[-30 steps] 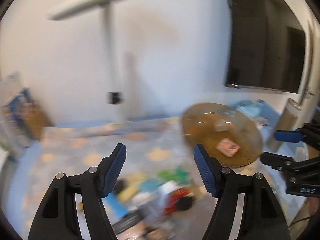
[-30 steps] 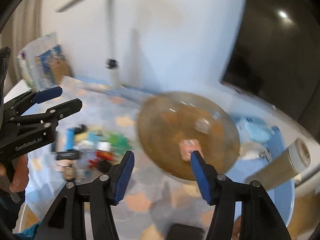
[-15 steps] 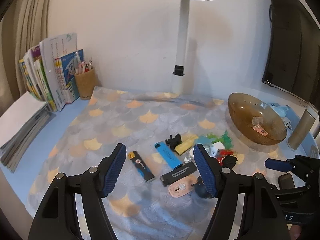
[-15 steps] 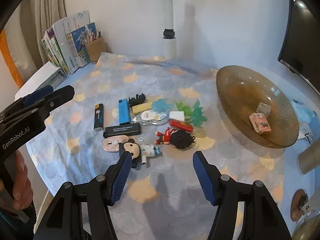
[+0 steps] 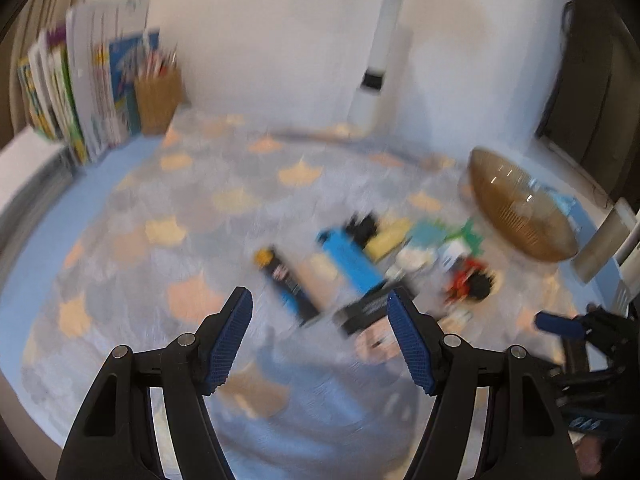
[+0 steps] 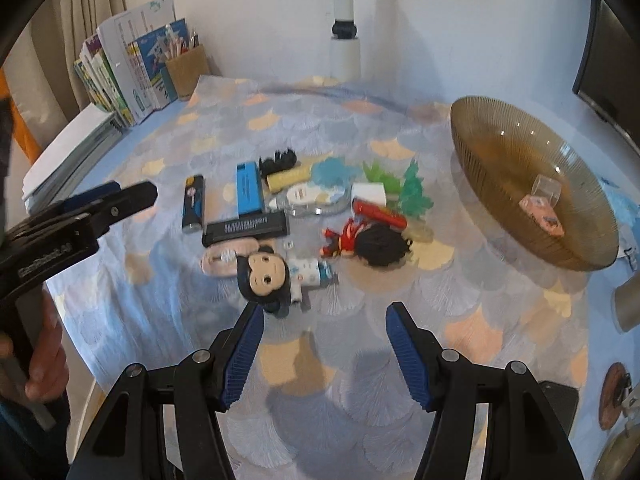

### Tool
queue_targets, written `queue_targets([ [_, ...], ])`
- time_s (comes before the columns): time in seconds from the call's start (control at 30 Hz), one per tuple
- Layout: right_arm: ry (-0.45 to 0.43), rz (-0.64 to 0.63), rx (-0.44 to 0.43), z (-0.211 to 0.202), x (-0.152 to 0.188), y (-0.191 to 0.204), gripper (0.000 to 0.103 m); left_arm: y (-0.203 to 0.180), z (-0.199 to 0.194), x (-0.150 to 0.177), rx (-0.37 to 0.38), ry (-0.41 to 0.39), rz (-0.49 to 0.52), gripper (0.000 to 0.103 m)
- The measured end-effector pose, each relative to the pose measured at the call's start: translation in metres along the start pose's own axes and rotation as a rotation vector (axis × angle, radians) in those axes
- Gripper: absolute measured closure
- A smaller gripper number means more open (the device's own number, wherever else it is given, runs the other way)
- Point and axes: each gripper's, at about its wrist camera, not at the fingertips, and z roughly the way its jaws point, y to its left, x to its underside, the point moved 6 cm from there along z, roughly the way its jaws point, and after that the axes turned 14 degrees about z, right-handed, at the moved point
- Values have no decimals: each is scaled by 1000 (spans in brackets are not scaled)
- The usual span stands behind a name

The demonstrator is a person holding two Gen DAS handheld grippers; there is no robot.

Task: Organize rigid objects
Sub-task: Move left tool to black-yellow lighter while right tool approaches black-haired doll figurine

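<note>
Right gripper point(image 6: 324, 352) seen with jaws apart, nothing held; left gripper point(image 5: 320, 334) likewise parted, empty. Just beyond, dark-haired doll point(image 6: 266, 278) laid on patterned cloth point(image 6: 460, 320), then red figure point(image 6: 366, 240), black bar point(image 6: 246, 228), blue box point(image 6: 249, 188), lighter point(image 6: 193, 202) clustered mid-table, unsorted. Farther right, amber ribbed bowl point(image 6: 500, 148) seen holding only pink item point(image 6: 542, 220) and clear piece. Task judged barely started; most pieces left.

Home study desk, books point(image 6: 120, 60) and pencil cup point(image 6: 187, 69) left of white lamp post point(image 6: 344, 20), monitor point(image 6: 612, 80) to its right
</note>
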Motion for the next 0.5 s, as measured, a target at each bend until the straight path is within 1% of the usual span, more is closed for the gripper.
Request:
queue_targets([
  [0.03, 13, -2, -7, 3, 3, 0, 41, 3, 7, 7, 14, 27, -7, 35],
  [0.1, 36, -4, -30, 10, 7, 4, 41, 7, 21, 21, 66, 78, -30, 37],
  [0.17, 51, -9, -61, 17, 7, 12, 41, 6, 30, 27, 116, 104, -53, 37],
  [0.2, 56, -13, -69, 20, 7, 16, 41, 6, 33, 29, 126, 110, -64, 37],
  [0.3, 60, -5, -85, 30, 6, 27, 41, 8, 40, 29, 115, 117, -71, 37],
  [0.37, 42, 37, -89, 35, 1, 32, 41, 14, 47, 23, 87, 124, -92, 37],
  [0.47, -3, 54, -28, 45, -6, 37, 41, 28, 61, 15, 50, 134, -148, 37],
  [0.5, -4, 49, -14, 49, -7, 39, 41, 29, 64, 12, 40, 138, -151, 37],
])
